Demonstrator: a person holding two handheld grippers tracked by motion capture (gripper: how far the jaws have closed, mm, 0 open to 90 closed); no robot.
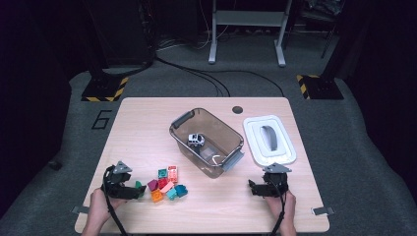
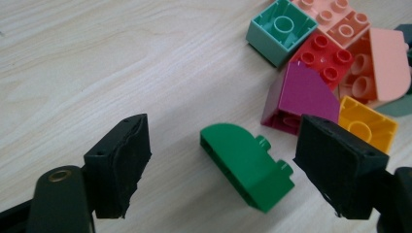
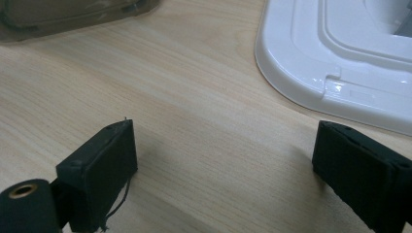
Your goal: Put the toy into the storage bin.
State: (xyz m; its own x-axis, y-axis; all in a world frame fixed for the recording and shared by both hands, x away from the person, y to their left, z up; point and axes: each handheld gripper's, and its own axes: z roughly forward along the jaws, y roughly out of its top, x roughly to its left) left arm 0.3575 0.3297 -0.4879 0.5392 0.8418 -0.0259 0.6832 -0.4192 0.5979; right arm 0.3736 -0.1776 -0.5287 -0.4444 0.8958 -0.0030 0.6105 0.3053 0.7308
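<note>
A green brick (image 2: pixel 245 165) with a rounded end lies on its side on the wooden table (image 1: pixel 147 123), between the jaws of my left gripper (image 2: pixel 223 145). The pads stand clear of it on both sides, so that gripper is open. In the high view the left gripper (image 1: pixel 136 191) sits at the front left, beside a pile of coloured bricks (image 1: pixel 167 184). Just past the green brick lie a magenta sloped brick (image 2: pixel 301 94), a red one (image 2: pixel 323 58), a teal one (image 2: pixel 279 29) and a yellow one (image 2: pixel 367 126). My right gripper (image 1: pixel 253 188) rests open at the front right, with bare table between its jaws (image 3: pixel 223 155).
A clear brown bin (image 1: pixel 182 120) stands mid-table with a small white toy car (image 1: pixel 195 140) inside. Its white lid (image 1: pixel 255 142) lies flat to the right, just beyond the right gripper, where the lid's edge (image 3: pixel 311 53) shows close. A corner of the bin (image 3: pixel 58 19) is visible there too.
</note>
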